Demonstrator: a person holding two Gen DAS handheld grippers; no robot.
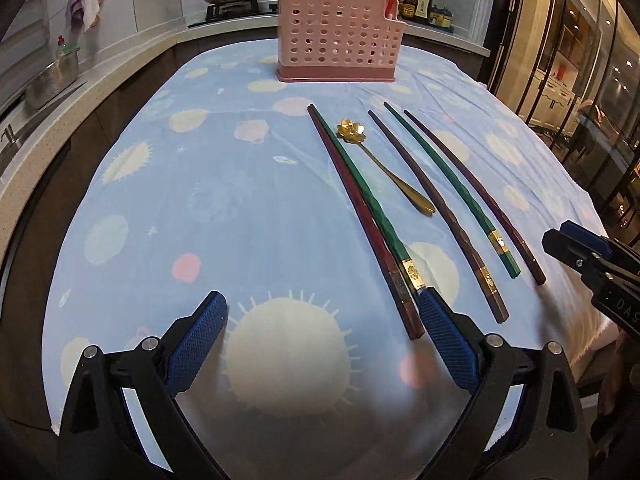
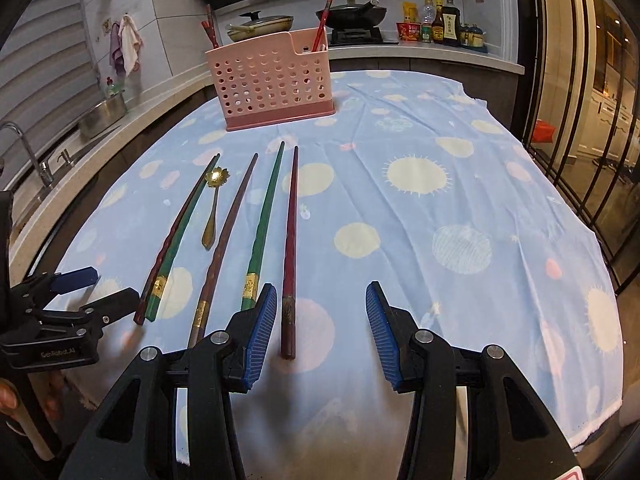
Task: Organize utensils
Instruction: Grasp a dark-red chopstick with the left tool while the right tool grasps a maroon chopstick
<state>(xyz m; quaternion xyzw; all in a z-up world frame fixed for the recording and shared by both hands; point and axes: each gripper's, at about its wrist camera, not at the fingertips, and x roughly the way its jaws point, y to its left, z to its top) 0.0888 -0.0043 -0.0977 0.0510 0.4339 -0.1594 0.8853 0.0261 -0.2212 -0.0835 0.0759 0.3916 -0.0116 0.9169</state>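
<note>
Several chopsticks lie side by side on the blue tablecloth [image 1: 200,184]: a red and green pair [image 1: 360,200], a brown one [image 1: 436,216], a green one [image 1: 448,188] and a dark red one [image 2: 289,248]. A gold spoon [image 1: 384,164] with a flower-shaped end lies between them. A pink perforated holder [image 1: 338,34] stands at the far end, with red chopsticks upright in it. My left gripper [image 1: 322,300] is open, just left of the pair's near ends. My right gripper [image 2: 322,296] is open, beside the dark red chopstick's near end.
A stove with pans [image 2: 260,26] and sauce bottles [image 2: 444,24] line the back counter. A sink with a tap [image 2: 24,152] and a steel pot [image 2: 102,114] are at the left. Glass doors [image 2: 580,120] stand at the right.
</note>
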